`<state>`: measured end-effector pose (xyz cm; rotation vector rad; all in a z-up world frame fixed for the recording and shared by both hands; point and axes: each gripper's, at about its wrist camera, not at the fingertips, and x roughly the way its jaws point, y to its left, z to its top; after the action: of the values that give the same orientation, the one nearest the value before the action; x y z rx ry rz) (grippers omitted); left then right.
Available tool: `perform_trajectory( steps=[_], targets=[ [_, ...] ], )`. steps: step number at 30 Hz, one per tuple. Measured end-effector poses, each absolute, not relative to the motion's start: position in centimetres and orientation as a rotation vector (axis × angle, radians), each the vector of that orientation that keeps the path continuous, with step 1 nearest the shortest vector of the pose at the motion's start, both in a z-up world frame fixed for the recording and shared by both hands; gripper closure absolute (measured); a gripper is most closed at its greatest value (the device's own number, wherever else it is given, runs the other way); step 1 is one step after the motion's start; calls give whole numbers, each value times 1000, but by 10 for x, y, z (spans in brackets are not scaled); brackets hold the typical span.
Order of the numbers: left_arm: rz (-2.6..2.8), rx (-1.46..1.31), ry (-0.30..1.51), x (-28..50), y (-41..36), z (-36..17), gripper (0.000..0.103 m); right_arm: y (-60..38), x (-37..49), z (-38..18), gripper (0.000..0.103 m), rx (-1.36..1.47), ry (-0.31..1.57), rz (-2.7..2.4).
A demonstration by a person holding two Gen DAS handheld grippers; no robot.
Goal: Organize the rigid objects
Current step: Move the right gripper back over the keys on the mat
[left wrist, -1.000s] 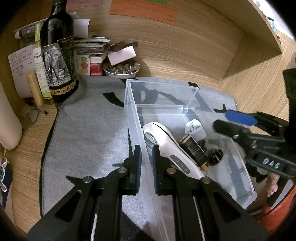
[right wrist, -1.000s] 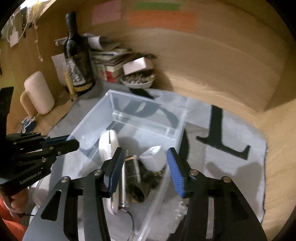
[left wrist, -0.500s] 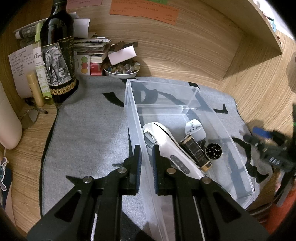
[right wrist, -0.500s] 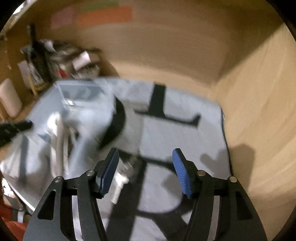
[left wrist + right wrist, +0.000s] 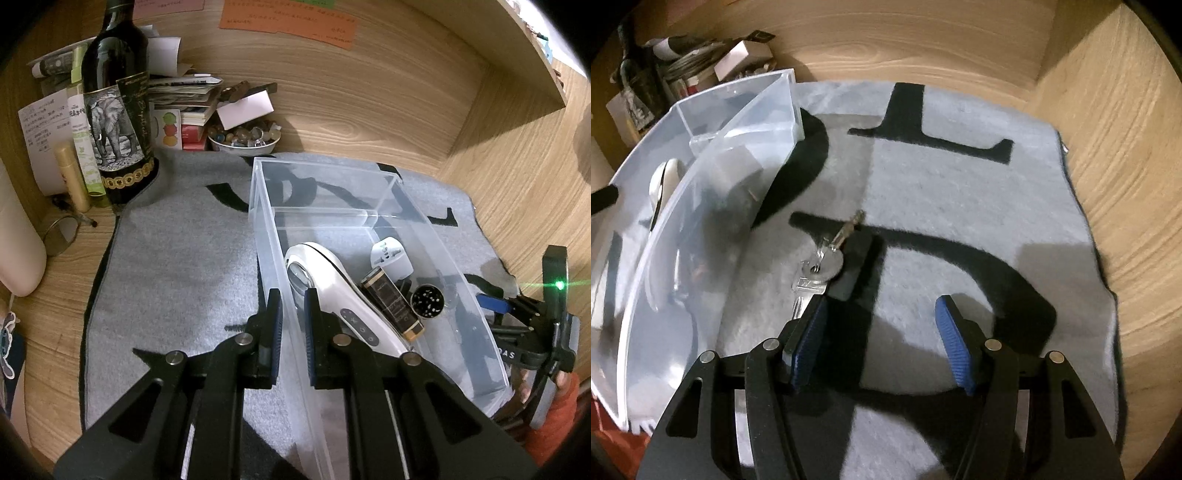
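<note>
A wooden bench [image 5: 332,110] carries a grey felt mat [image 5: 177,266] printed with black letters. On the mat sit a clear plastic bin [image 5: 369,206] and, just beside its wall, a bunch of keys [image 5: 827,258] against what seems a small dark block. A wine bottle [image 5: 114,110], a bowl of pebbles [image 5: 243,136] and stacked papers [image 5: 184,88] crowd the bench's back corner.
</note>
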<state>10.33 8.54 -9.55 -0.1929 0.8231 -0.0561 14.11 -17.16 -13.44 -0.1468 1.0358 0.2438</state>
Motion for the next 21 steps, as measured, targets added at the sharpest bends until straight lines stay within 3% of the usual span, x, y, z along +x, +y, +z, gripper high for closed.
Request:
perform_trajectory(
  steps=[10,13,15,17,21],
  targets=[
    [-57,-197,825,104,86,-95,94,-167,156,-137,47,-118,995,231],
    [-57,-197,824,104,87,-95,94,-168,156,-137,59,-114,983,221],
    [-57,-197,824,104,87,-95,94,-168,154,-135,77,-117,979,223],
    [-57,-197,825,104,86,-95,94,-169,155,-134,87,-116,981,226],
    [-57,-197,824,104,86,-95,94,-172,153,-132,89,-106,985,219]
  ],
)
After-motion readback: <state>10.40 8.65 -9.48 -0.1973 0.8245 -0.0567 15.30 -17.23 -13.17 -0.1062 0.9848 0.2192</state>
